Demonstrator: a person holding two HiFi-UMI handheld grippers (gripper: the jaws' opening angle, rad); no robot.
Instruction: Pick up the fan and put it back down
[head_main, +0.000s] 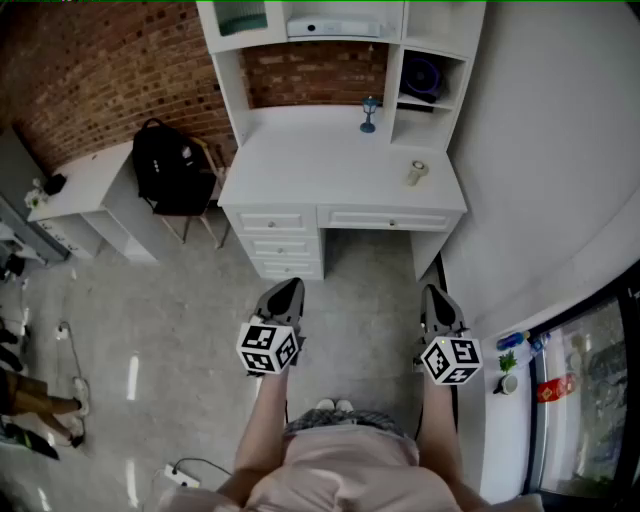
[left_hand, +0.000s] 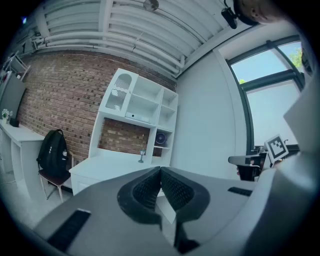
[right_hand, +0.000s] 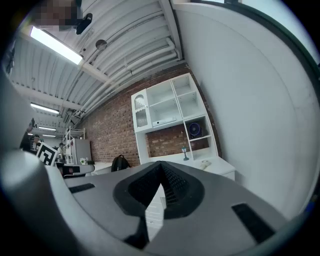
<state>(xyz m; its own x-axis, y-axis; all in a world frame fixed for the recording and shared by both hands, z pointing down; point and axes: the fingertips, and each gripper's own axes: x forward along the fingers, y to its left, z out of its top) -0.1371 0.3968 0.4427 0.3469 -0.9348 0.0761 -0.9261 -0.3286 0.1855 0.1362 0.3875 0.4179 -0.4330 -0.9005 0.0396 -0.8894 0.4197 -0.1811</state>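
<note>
Brick-backed room is shown with a white desk, in whose right shelf cubby the fan is stood, while the left gripper and right gripper are held well before it, jaws pressed together, empty.

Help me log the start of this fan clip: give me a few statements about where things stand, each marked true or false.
1. The fan sits in a right-hand cubby of the hutch above the desk. True.
2. The right gripper is holding the fan. False: its jaws are together with nothing between them, and it is over the floor, short of the desk.
3. The left gripper has its jaws wide apart. False: they are together and empty.
4. A black backpack stands to the left of the desk. True.
</note>
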